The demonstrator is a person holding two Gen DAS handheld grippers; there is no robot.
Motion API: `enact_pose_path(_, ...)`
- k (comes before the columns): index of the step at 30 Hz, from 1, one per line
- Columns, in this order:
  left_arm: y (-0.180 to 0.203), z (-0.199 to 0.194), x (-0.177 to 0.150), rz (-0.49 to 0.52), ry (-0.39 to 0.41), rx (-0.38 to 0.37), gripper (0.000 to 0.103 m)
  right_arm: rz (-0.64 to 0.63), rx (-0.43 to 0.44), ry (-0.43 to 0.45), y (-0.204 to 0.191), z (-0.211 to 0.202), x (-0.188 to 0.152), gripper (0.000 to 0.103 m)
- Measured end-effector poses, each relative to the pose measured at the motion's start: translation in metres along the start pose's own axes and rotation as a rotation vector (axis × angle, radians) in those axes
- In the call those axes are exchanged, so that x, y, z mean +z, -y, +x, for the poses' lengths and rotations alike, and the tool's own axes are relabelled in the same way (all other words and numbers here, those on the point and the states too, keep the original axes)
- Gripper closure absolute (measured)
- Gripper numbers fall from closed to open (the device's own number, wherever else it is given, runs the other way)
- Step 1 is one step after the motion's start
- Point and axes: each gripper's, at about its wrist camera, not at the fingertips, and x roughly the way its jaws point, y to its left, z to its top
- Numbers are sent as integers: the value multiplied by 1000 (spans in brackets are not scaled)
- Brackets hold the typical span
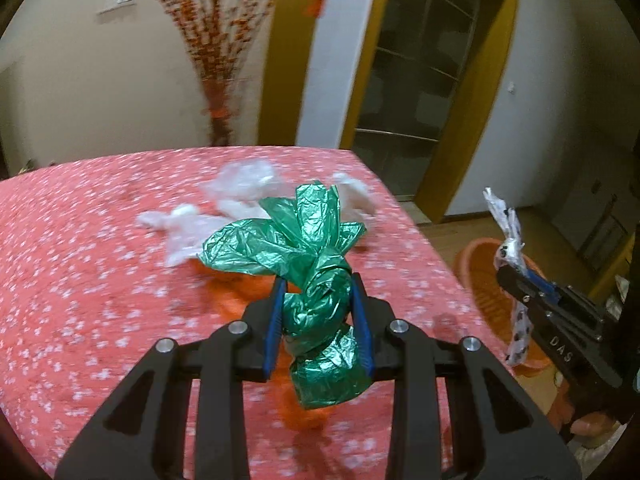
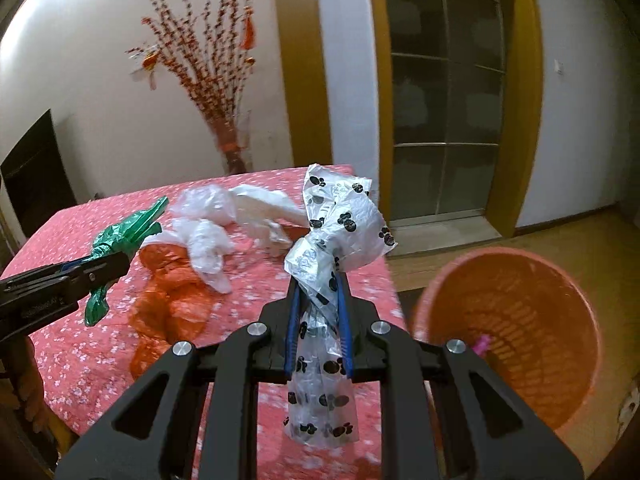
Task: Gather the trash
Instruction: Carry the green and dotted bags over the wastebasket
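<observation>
Left gripper point(image 1: 318, 280), black struts with ribbed blue pads, jaws pinching a green bag point(image 1: 316, 304): thin crinkled glossy plastic, twisted into a knotted rope between the pads, flaring into loose ruffles above; held over the table point(image 1: 80, 280). Right gripper point(image 2: 318, 284), same build, jaws clamped on a paw-print bag point(image 2: 344, 220): translucent white film dotted with black paws, knotted at the neck, puffed on top, limp tail hanging below; held at the table's right edge. Pink cloth with small white flower specks covering the table. Lying on it: an orange bag point(image 2: 168, 300), sheer and crumpled flat; clear bags point(image 2: 208, 236), whitish, wrinkled, heaped near the far side. Beside the table on the wooden floor: an orange bin point(image 2: 516, 332), round plastic with slotted lattice walls, something small and pink inside. Behind: dried red branches point(image 2: 208, 80) against a pale wall; yellow-framed glass door point(image 2: 448, 92).
</observation>
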Motion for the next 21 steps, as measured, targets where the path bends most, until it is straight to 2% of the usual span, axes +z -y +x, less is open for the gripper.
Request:
enact_pose_path(11,81,19,0,99,-24,-120,72,85,-101,17,56,-22,-13,86)
enact_pose_path(21,139,41,-2,158,-51,-213,72,145,-185,38,97,-38,-22,86)
